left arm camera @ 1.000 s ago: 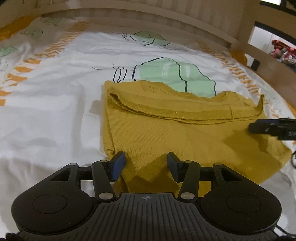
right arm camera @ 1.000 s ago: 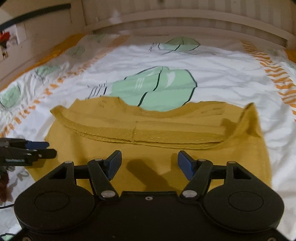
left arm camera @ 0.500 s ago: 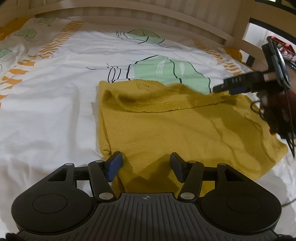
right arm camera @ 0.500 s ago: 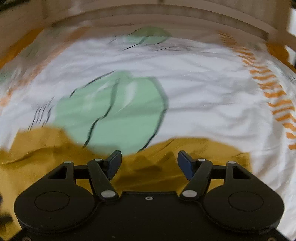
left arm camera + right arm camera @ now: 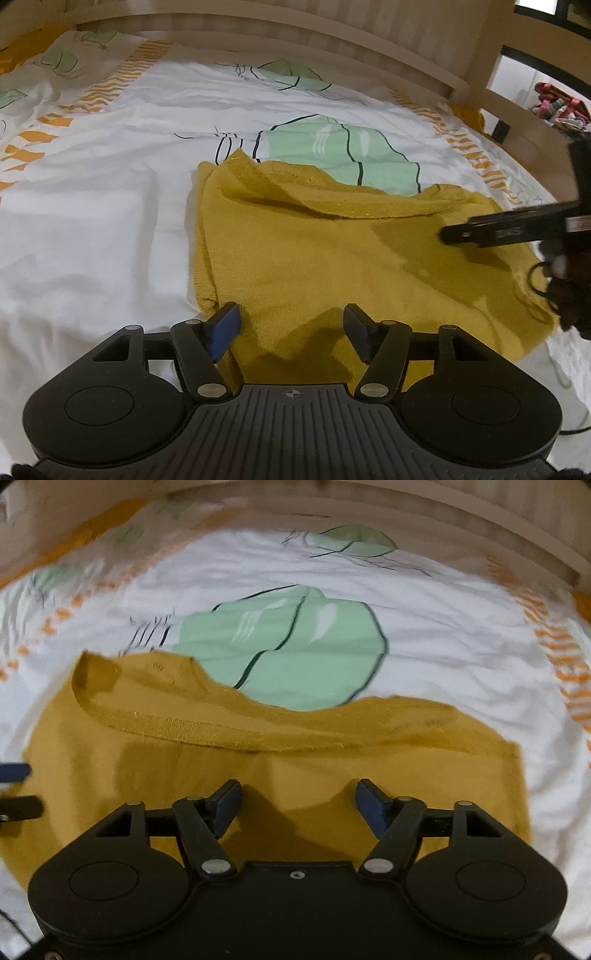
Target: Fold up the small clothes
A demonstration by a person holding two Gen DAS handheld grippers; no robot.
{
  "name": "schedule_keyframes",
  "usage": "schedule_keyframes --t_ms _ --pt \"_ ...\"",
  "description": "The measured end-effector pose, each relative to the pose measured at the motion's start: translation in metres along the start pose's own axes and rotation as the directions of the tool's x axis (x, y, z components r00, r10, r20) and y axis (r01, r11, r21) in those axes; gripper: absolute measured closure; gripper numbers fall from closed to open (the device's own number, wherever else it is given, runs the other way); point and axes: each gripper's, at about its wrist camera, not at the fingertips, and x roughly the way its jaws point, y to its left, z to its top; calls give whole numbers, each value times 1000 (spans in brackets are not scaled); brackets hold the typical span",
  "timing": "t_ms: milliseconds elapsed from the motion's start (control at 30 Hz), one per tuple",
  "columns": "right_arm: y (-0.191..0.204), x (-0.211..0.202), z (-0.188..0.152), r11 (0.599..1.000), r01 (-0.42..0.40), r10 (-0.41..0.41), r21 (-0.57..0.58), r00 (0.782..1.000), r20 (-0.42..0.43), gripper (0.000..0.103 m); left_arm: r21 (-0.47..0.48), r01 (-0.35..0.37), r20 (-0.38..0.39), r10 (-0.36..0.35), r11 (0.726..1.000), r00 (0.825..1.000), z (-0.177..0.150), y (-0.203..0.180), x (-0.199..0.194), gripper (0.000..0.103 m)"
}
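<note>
A mustard yellow knit garment lies flat on the bed, its far edge folded toward me into a ribbed band. It also shows in the right wrist view. My left gripper is open and empty, low over the garment's near left corner. My right gripper is open and empty over the garment's near middle. The right gripper also shows in the left wrist view, over the garment's right side. The left gripper's fingertips show at the left edge of the right wrist view.
The bed has a white cover with green leaf prints and orange stripes. A wooden rail runs along the far side. A wooden post stands at the far right.
The right gripper swung out over the garment's far right, then came back down low over its right side. The fold band's right end now lies flatter. The left gripper barely moved.
</note>
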Motion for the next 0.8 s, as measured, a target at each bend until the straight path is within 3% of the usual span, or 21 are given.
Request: schedule_keyframes --t_ms 67,167,233,300,367,567,800 --pt "0 14 16 1000 7 -6 30 1000 -16 23 1 5 0 -5 1000 1000 0 2 0 43" --pt "-19 33 39 983 4 4 185 999 -43 23 -6 18 -2 -18 1000 1000 0 4 -2 43" --pt "-32 39 48 973 70 -63 220 997 -40 24 -7 24 -5 -24 1000 1000 -1 5 -4 43" --pt "-44 34 48 961 109 -107 253 994 -20 24 -7 27 -13 -27 1000 1000 -1 6 -6 43" --pt "-52 18 40 954 87 -100 288 995 30 24 -3 30 -20 -30 1000 999 -1 5 -8 43" --pt "-19 -25 -4 994 8 -22 112 992 127 23 48 14 -31 -13 999 999 -4 -3 -9 42" --pt "54 -43 -26 991 -67 86 -114 981 176 23 117 -9 -34 13 993 999 -7 -11 -9 41"
